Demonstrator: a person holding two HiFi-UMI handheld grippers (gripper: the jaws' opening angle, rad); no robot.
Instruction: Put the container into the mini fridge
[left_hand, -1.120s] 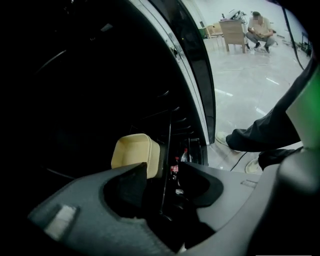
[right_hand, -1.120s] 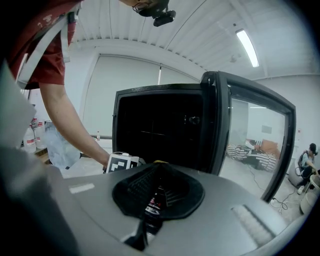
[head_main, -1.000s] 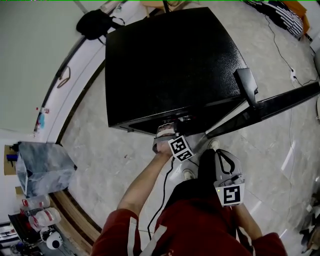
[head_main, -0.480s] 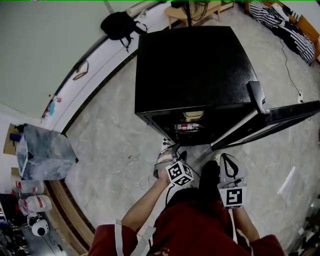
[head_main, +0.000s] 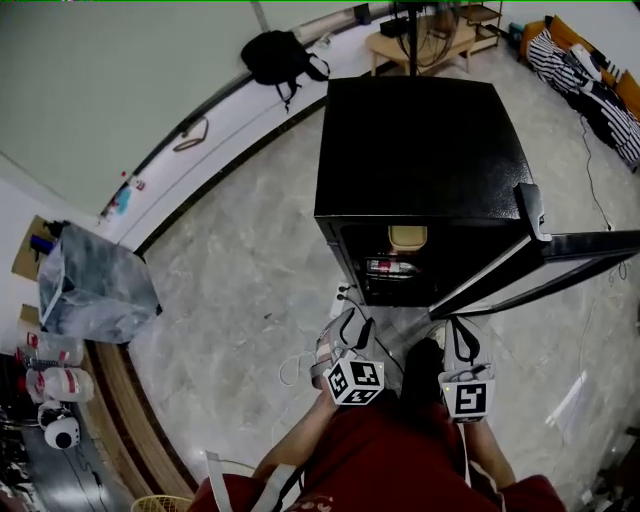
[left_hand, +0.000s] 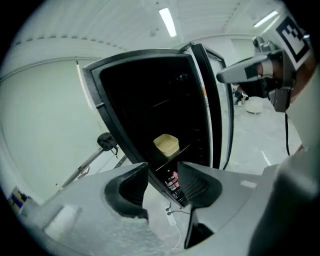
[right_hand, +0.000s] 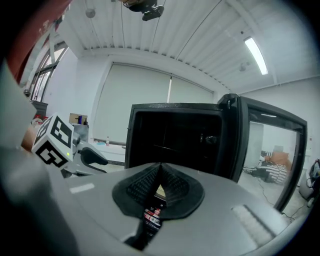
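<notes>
The black mini fridge (head_main: 420, 150) stands on the floor with its door (head_main: 540, 268) swung open to the right. A pale yellow container (head_main: 407, 237) sits on the upper shelf inside, also seen in the left gripper view as the container (left_hand: 166, 145). Red-labelled cans (head_main: 388, 267) lie on the shelf below. My left gripper (head_main: 350, 328) is open and empty, held back from the fridge opening; its jaws frame the fridge in the left gripper (left_hand: 162, 186) view. My right gripper (head_main: 462, 340) is shut with nothing in it, its pads meeting at the right gripper (right_hand: 160, 187) tips.
A grey bin lined with plastic (head_main: 95, 290) stands at the left. A black bag (head_main: 280, 55) hangs by the wall behind. A white power strip and cable (head_main: 345, 295) lie on the marble floor before the fridge. A wooden table (head_main: 420, 40) stands beyond.
The view has pulled back from the fridge. My left gripper has come out of the fridge opening and is now low near my body; the container rests on the shelf.
</notes>
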